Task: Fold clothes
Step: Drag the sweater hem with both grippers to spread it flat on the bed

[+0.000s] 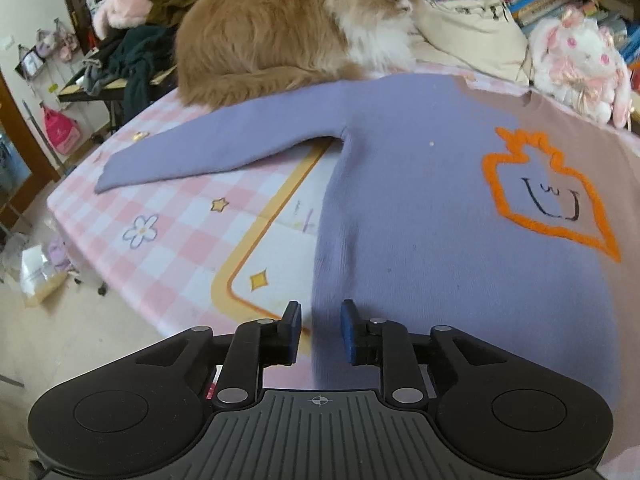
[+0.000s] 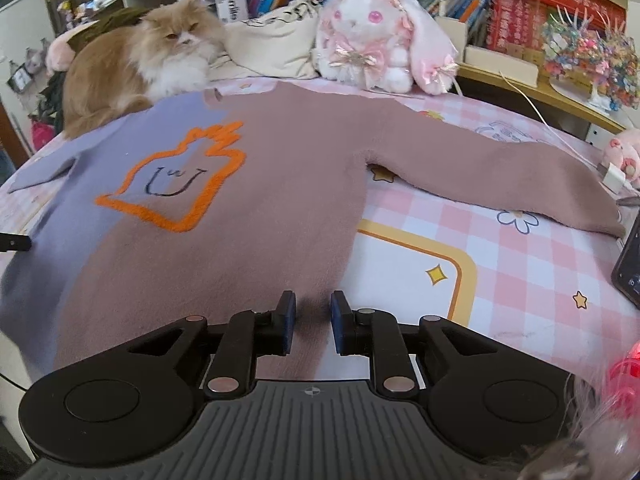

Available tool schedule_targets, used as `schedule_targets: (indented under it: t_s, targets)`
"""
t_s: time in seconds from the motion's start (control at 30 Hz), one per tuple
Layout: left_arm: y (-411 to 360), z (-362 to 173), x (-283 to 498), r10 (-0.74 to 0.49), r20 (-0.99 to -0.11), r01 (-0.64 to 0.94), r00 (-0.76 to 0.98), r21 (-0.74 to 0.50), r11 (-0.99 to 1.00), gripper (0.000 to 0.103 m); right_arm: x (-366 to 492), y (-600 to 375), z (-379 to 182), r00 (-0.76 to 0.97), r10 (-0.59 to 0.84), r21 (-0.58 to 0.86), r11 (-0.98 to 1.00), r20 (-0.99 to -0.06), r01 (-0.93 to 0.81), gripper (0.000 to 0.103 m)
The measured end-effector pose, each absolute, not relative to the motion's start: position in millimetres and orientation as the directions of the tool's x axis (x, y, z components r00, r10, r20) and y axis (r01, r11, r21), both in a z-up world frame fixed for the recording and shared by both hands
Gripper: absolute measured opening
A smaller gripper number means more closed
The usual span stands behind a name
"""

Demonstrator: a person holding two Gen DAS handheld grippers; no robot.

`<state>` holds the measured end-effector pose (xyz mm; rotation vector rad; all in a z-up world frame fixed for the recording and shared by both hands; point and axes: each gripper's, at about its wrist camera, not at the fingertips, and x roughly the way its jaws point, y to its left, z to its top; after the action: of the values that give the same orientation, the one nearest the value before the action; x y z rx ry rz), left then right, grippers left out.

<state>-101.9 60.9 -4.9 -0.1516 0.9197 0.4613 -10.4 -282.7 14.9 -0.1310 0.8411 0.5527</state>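
Sweater: your left gripper straddles the purple side edge of the sweater at lower centre; your right gripper sits over its brown hem.
Surroundings: pink checked bed cover beneath; purple sleeve reaches left, brown sleeve right.
Obstacle: a cat lies at upper centre, touching the purple sleeve; plush rabbit behind.
Grippers: both parted, holding nothing.
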Motion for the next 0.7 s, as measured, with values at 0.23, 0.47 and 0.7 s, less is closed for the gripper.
schedule_targets:
  t_s: [0.23,0.47,0.7]
  targets:
    - [63.2,-7.6,-109.7,0.282,-0.799,-0.482,0.532,-0.011,0.876,0.022,-16.9,-277.3,12.0,0.512,0.405,0.080,0.836,-0.757,-0.543,0.025]
    - [68.4,-7.3,-107.5,0.239,-0.822,-0.495,0.517,-0.059,0.867,0.024,-20.0,-278.8,8.8,0.501,0.393,0.073,0.837,-0.771,-0.543,0.029]
    - [65.9,-9.3,-109.6,0.249,-0.809,-0.486,0.532,-0.051,0.873,0.022,-20.6,-276.8,8.4,0.493,0.404,0.075,0.826,-0.770,-0.559,0.018]
